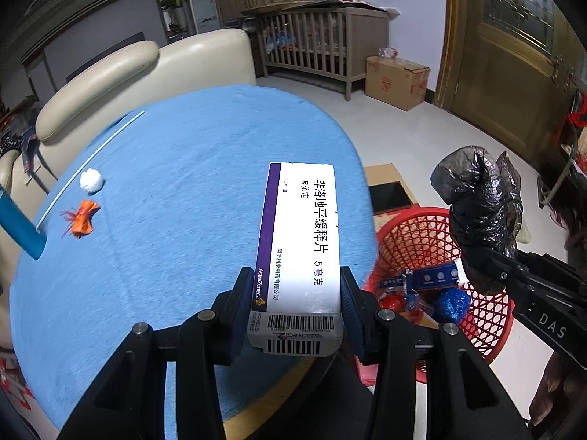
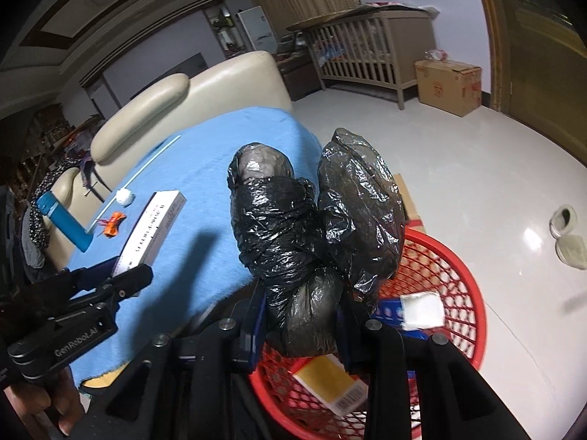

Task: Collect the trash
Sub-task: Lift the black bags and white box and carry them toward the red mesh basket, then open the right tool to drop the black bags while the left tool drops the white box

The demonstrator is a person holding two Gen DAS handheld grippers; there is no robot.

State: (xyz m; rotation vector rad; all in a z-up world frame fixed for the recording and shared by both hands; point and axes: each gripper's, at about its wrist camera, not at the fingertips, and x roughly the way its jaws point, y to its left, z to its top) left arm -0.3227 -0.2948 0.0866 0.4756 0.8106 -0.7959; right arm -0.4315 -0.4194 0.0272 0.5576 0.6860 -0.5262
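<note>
My left gripper is shut on a white and purple medicine box and holds it above the blue table's right edge; the box also shows in the right wrist view. My right gripper is shut on a crumpled black plastic bag and holds it over the red mesh basket. The bag and basket also show in the left wrist view. On the table lie a white paper ball, an orange wrapper, a white straw and a blue box.
The basket stands on the floor to the right of the table and holds blue packaging, a blue ball and a yellow box. A cream sofa stands behind the table. A cardboard box and a crib stand farther back.
</note>
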